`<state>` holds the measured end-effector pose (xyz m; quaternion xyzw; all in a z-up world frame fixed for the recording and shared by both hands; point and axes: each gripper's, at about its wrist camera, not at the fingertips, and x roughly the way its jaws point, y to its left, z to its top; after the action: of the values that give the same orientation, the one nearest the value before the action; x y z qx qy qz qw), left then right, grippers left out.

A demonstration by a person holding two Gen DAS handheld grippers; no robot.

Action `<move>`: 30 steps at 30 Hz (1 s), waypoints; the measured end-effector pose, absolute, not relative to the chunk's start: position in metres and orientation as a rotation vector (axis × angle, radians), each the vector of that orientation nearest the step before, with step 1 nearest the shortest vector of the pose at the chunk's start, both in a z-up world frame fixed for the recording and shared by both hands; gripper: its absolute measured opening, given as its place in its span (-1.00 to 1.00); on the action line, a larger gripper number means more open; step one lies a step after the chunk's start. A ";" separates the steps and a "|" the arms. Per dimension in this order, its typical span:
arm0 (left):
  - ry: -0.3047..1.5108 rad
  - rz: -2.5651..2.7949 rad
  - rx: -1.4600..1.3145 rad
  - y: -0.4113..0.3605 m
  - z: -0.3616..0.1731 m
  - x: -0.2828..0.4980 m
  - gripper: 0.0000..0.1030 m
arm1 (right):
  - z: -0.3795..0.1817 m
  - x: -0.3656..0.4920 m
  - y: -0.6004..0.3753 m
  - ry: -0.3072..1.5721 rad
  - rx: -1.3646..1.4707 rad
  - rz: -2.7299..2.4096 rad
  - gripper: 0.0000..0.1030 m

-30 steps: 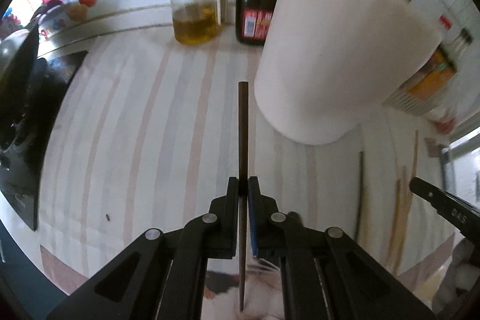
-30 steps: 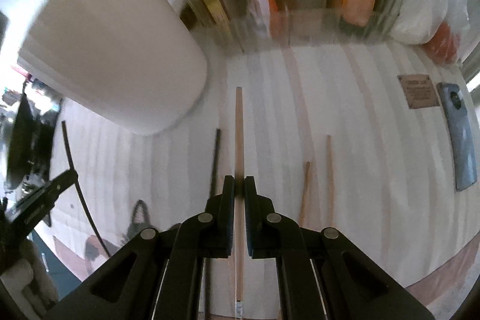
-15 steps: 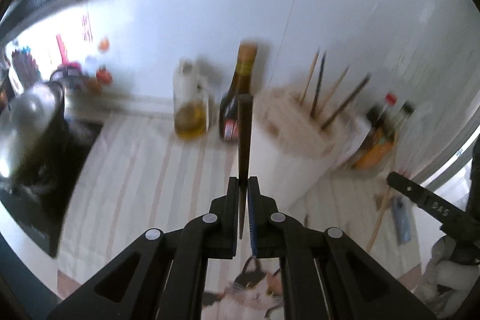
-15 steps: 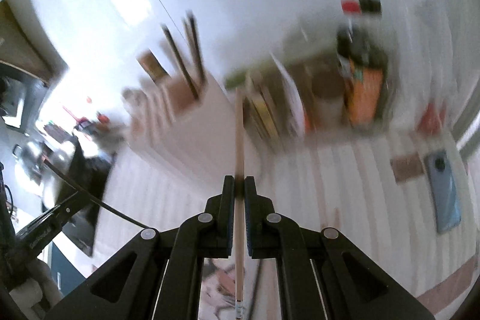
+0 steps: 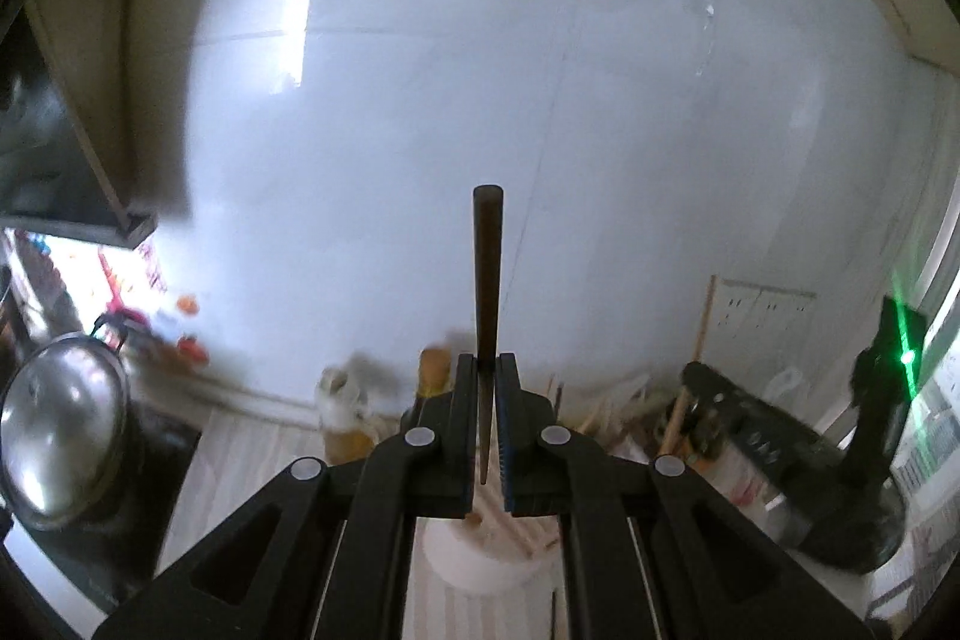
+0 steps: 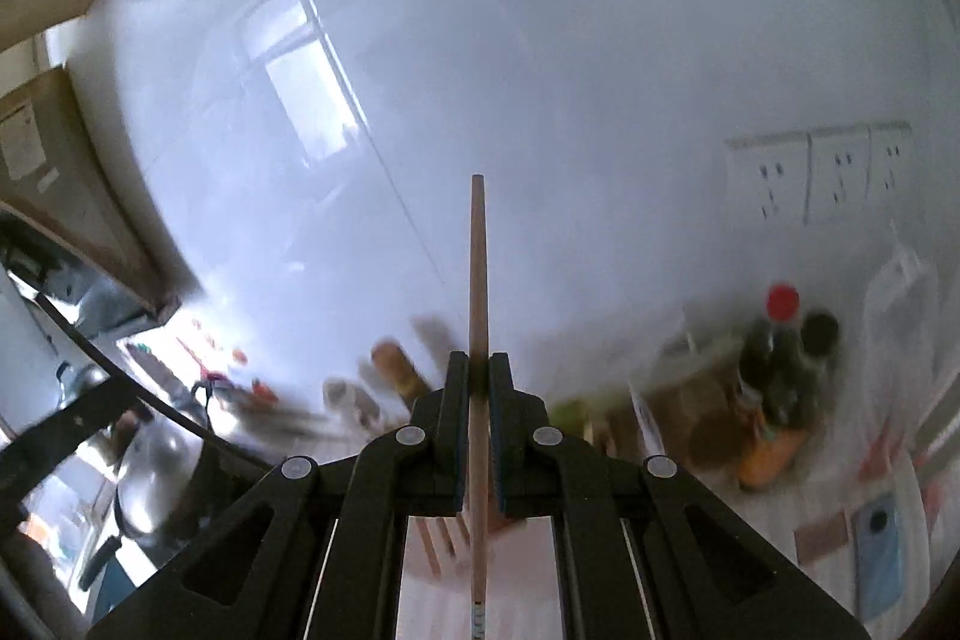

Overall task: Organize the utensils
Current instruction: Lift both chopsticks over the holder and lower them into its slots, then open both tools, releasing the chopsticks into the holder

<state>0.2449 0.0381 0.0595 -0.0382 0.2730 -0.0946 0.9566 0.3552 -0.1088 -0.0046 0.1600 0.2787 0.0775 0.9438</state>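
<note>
My left gripper [image 5: 486, 370] is clamped on a dark chopstick [image 5: 487, 274], which stands upright against the white tiled wall [image 5: 600, 100]. My right gripper [image 6: 478, 370] pinches a pale wooden chopstick [image 6: 477, 268] the same way. Both hang above the white utensil holder [image 5: 480, 562], which stands on the striped countertop [image 5: 252, 454] near its back edge.

Between the black left gripper [image 5: 486, 370] fingers stands a dark brown chopstick [image 5: 487, 274]; the black right gripper [image 6: 478, 367] carries a pale tan chopstick [image 6: 477, 280]. Beyond both, glossy white wall tiles [image 5: 600, 130].
</note>
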 end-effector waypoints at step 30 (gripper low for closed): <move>0.727 -0.158 -0.050 0.007 -0.008 0.325 0.54 | -0.060 0.383 -0.116 0.516 0.366 0.169 -0.24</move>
<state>0.3250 0.0074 -0.0076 -0.0243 0.3550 -0.0769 0.9314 0.3833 -0.1162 -0.0603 0.1798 0.2535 0.0832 0.9468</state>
